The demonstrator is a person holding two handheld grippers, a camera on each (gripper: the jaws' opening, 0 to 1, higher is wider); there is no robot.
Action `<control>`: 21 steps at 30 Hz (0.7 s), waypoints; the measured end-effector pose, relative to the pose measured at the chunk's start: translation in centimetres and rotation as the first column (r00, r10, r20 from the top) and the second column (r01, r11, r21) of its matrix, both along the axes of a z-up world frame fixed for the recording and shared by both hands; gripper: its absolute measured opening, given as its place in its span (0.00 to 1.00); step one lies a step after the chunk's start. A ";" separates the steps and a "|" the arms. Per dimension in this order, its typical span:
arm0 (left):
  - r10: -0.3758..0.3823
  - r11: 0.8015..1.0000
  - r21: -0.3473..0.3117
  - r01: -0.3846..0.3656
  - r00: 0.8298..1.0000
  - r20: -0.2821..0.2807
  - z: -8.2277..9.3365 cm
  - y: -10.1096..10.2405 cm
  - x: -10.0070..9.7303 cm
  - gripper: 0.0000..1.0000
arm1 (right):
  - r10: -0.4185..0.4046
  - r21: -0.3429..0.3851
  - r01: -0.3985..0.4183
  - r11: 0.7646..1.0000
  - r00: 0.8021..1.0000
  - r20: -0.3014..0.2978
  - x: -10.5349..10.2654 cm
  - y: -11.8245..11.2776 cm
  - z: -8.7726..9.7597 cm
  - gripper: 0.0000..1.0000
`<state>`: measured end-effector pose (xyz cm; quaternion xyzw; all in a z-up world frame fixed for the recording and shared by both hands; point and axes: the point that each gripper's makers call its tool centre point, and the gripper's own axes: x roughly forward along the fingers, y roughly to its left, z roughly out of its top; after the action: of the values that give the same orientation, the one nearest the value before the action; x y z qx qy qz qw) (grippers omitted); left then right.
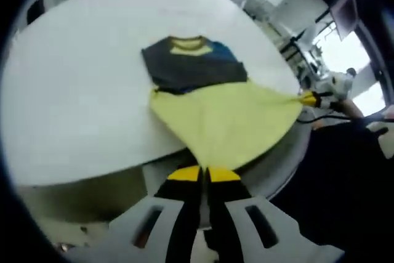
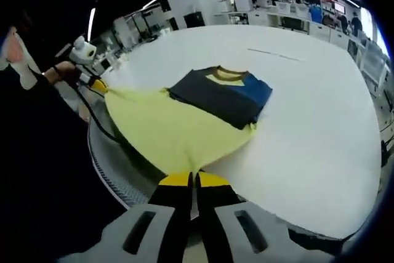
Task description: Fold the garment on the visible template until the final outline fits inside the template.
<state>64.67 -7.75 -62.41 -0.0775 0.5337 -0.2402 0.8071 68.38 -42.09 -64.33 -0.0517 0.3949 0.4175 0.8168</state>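
Observation:
A shirt lies on the white table (image 1: 74,90) with its dark navy upper part (image 1: 191,66) and yellow collar (image 1: 188,44) flat, and a blue patch at one shoulder (image 2: 255,89). Its pale yellow lower part (image 1: 225,118) is stretched off the table edge between both grippers. My left gripper (image 1: 204,173) is shut on one hem corner. My right gripper (image 2: 193,180) is shut on the other hem corner of the yellow cloth (image 2: 172,130). The right gripper (image 1: 311,98) also shows at the right in the left gripper view, and the left gripper (image 2: 97,84) at the left in the right gripper view.
The table's rounded front edge (image 2: 117,183) runs under the lifted cloth. A person's hand (image 2: 58,72) and dark sleeve (image 2: 43,152) sit left of it. Desks, screens and people (image 2: 295,4) stand far behind the table.

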 end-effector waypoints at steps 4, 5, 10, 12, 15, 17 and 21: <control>0.003 1.000 -0.002 -0.003 1.000 0.030 0.4 -0.1 1.8 0.00 | 0.003 -0.012 -0.003 1.000 1.000 0.030 1.8 0.1 0.2 0.02; 0.000 1.000 -0.003 0.000 0.999 0.036 0.5 -0.1 2.1 0.00 | 0.003 -0.014 -0.003 1.000 0.999 0.033 2.1 0.1 0.2 0.02; 0.003 1.000 -0.013 -0.002 0.997 0.074 1.4 0.1 4.3 0.00 | 0.005 -0.035 -0.002 0.999 0.996 0.088 4.9 0.2 1.1 0.02; 0.003 1.000 -0.009 -0.003 0.995 0.097 1.8 0.3 5.3 0.00 | 0.012 -0.040 -0.008 0.999 0.994 0.106 5.7 0.3 1.5 0.02; 0.013 1.000 -0.019 -0.011 0.993 0.116 2.2 0.5 6.6 0.00 | 0.011 -0.043 -0.006 0.999 0.991 0.132 7.2 0.2 2.1 0.02; 0.015 1.000 -0.017 -0.013 0.992 0.125 2.4 0.5 7.4 0.00 | 0.007 -0.041 0.000 0.999 0.989 0.149 8.2 0.3 2.6 0.02; 0.011 1.000 -0.005 -0.010 0.991 0.133 2.2 0.8 8.7 0.00 | -0.014 -0.035 0.020 0.999 0.985 0.173 9.9 0.6 3.1 0.02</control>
<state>73.33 -6.99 -60.18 -0.0660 0.4779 -0.2418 0.8419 78.29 -41.45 -61.24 -0.0994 0.3307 0.3971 0.8503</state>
